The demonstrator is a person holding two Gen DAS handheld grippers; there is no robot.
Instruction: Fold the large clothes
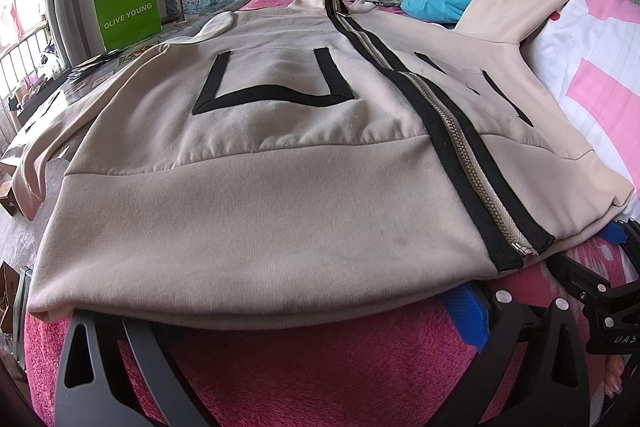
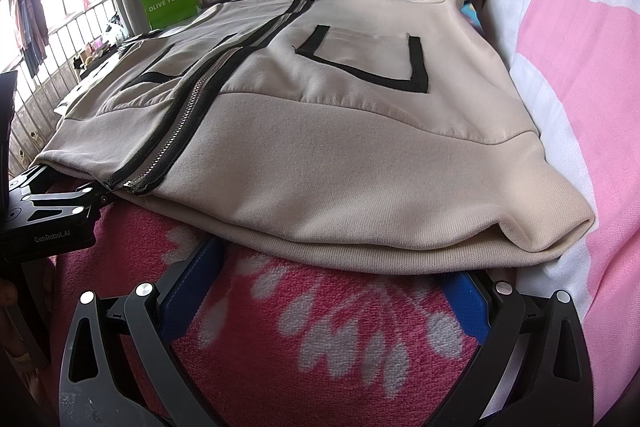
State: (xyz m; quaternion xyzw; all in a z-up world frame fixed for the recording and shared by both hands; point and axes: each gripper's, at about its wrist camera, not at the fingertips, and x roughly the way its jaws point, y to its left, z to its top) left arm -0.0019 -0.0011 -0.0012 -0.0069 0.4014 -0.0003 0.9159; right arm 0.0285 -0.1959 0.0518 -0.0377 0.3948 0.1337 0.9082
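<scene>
Jacket first: in the left wrist view, the beige zip-front fleece jacket with black-trimmed pockets (image 1: pixel 256 163) lay flat, front up, on the pink plush blanket (image 1: pixel 304 367), hem nearest, presumably spread so it could be folded from the bottom. The left gripper (image 1: pixel 276 315) had its fingers spread wide, tips slipped under the near hem, left of the metal zipper (image 1: pixel 476 163). The blue pad of the right finger (image 1: pixel 472 315) showed below the cloth. A green paper shopping bag (image 1: pixel 128 13) stood far left.

In the right wrist view, the right gripper (image 2: pixel 336 269) was likewise spread, both blue pads (image 2: pixel 188 291) reaching to the hem's edge on the zipper's right. The striped pink-and-white quilt (image 2: pixel 580 75) bunched at the right.
</scene>
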